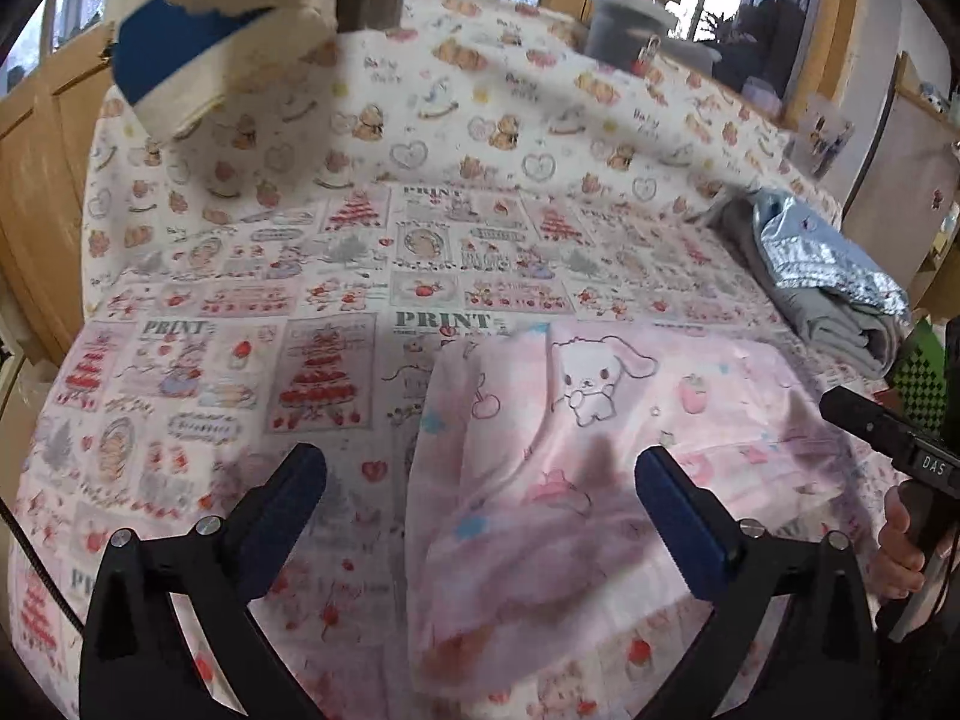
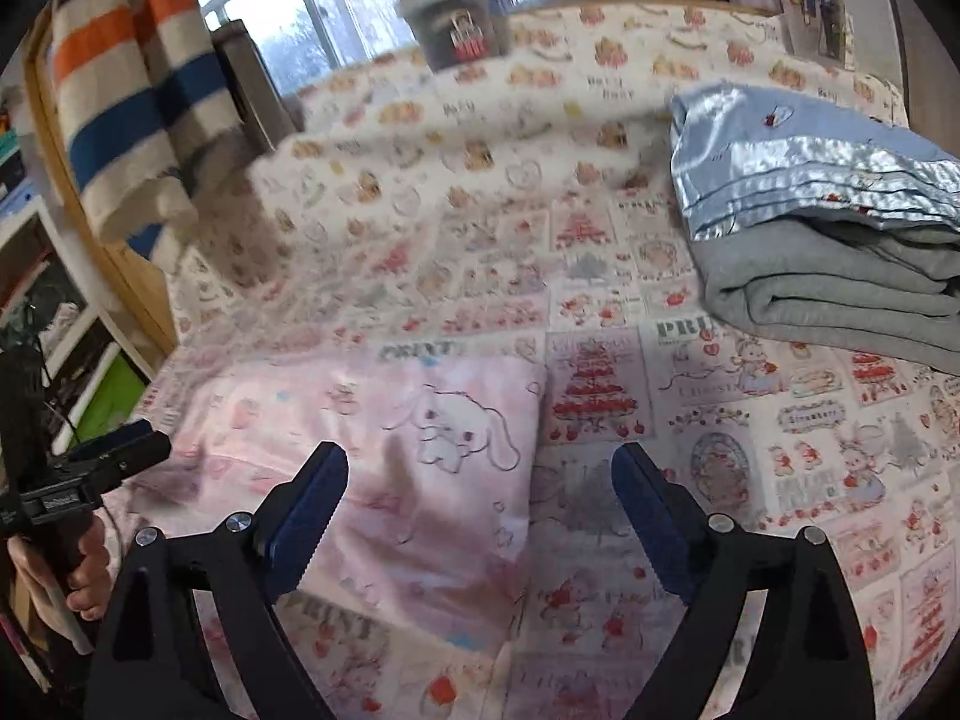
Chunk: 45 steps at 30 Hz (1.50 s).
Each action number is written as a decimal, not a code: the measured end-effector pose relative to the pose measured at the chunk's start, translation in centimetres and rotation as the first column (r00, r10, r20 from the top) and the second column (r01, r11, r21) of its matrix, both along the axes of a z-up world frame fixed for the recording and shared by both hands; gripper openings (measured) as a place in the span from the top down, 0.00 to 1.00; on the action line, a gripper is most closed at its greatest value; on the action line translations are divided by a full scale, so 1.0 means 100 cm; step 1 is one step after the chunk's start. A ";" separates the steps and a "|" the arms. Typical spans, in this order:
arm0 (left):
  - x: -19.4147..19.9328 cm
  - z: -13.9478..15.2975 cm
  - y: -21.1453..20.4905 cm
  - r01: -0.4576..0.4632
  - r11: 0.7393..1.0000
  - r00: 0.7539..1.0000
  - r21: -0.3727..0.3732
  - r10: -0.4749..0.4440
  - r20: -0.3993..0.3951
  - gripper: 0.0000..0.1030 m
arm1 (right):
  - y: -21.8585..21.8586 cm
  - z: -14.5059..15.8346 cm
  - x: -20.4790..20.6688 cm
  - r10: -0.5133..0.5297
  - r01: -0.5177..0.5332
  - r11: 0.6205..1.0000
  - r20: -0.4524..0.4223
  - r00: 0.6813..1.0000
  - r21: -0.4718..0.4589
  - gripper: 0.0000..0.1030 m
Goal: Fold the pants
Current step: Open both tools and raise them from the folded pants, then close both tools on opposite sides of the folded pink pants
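— What sat closest to the lens when you looked?

— The left gripper (image 1: 480, 510), right under its own camera. I saw both black arms spread wide, blue pads facing each other, nothing pinched between them. The pink pants (image 1: 600, 450) lay below, their left edge running between the two fingers, but the pads stood clear of the cloth.

— And the other one?

— The right gripper (image 2: 480, 510) stood released as well, jaws wide apart. In its view the pants (image 2: 390, 450) lay under the left finger, with their right edge between the fingers. I gripped nothing with either.

— Where exactly were the pants?

— Folded flat on the near part of the printed bedsheet (image 1: 240, 360), a white bunny drawing facing up. They looked like a compact rectangle, though the picture was blurred and I could not make out the layers.

— Anything else on the bed?

— A folded stack to the far right: a grey garment (image 2: 840, 300) with a shiny pale blue one (image 2: 810, 150) on top, well apart from the pants. A lidded plastic tub (image 2: 456, 18) stood at the far edge. A striped blanket (image 2: 132, 90) hung at the far left.

— Could you see the operator's hands?

— In the left view, a hand (image 1: 900, 546) held the other gripper's handle at the right edge; in the right view, a hand (image 2: 84, 576) at the left edge.
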State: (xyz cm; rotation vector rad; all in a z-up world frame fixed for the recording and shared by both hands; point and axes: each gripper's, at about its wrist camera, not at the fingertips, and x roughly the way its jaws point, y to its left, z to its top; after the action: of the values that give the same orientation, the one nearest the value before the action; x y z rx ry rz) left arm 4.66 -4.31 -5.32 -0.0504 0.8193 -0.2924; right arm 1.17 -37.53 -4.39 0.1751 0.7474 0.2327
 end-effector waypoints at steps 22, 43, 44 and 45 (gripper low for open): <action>0.008 -0.013 -0.033 0.124 0.992 0.992 -0.023 -0.124 0.004 0.67 | 0.056 -0.019 0.018 0.137 -0.138 0.984 -0.025 0.990 -0.109 0.42; -0.030 0.039 -0.062 0.121 0.986 0.966 0.114 -0.143 0.214 0.90 | 0.051 0.017 -0.014 0.138 -0.126 0.986 0.109 0.985 -0.107 0.83; -0.032 0.042 -0.064 0.121 0.986 0.964 0.118 -0.145 0.224 0.90 | 0.050 0.021 -0.016 0.134 -0.122 0.987 0.120 0.984 -0.106 0.83; -0.034 0.046 -0.066 0.125 0.985 0.959 0.122 -0.151 0.239 0.90 | 0.048 0.026 -0.020 0.127 -0.112 0.988 0.140 0.982 -0.108 0.83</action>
State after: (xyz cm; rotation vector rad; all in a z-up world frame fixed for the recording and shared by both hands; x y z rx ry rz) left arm 1.23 -10.90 -0.70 0.1411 0.5895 -0.3786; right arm -0.78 -32.72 -1.79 0.0175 0.6226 0.3188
